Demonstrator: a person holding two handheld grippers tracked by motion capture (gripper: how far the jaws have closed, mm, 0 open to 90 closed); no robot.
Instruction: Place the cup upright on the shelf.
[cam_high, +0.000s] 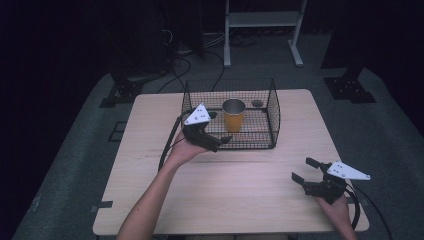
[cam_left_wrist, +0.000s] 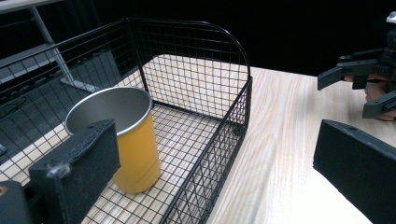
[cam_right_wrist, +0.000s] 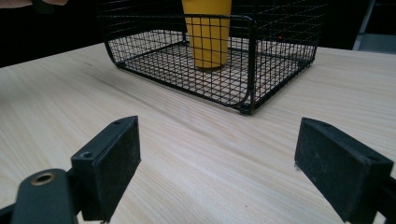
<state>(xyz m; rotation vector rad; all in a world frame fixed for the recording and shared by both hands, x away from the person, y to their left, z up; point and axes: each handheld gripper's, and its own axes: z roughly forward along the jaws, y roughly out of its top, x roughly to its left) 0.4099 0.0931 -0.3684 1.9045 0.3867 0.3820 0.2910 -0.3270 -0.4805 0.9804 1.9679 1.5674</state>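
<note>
A black wire basket (cam_high: 276, 107) stands at the table's far middle. Inside it a yellow cup (cam_high: 233, 119) with a bare metal rim stands upright. My left gripper (cam_high: 220, 127) hovers open at the basket's front left corner, one jaw over the basket's edge and near the cup, not touching it. The left gripper view has the cup (cam_left_wrist: 135, 149) just beyond the left jaw, within the basket (cam_left_wrist: 196, 79). My right gripper (cam_high: 303, 169) is open and holds nothing, low over the table's front right. Its view looks across bare wood at the basket (cam_right_wrist: 252, 60) and cup (cam_right_wrist: 208, 32).
A small dark round thing (cam_high: 257, 103) lies at the basket's back right. The wooden table (cam_high: 240, 200) has free room in front of the basket. Beyond it are a white metal frame (cam_high: 262, 20), floor cables and black stands. The right gripper (cam_left_wrist: 359, 79) appears far off.
</note>
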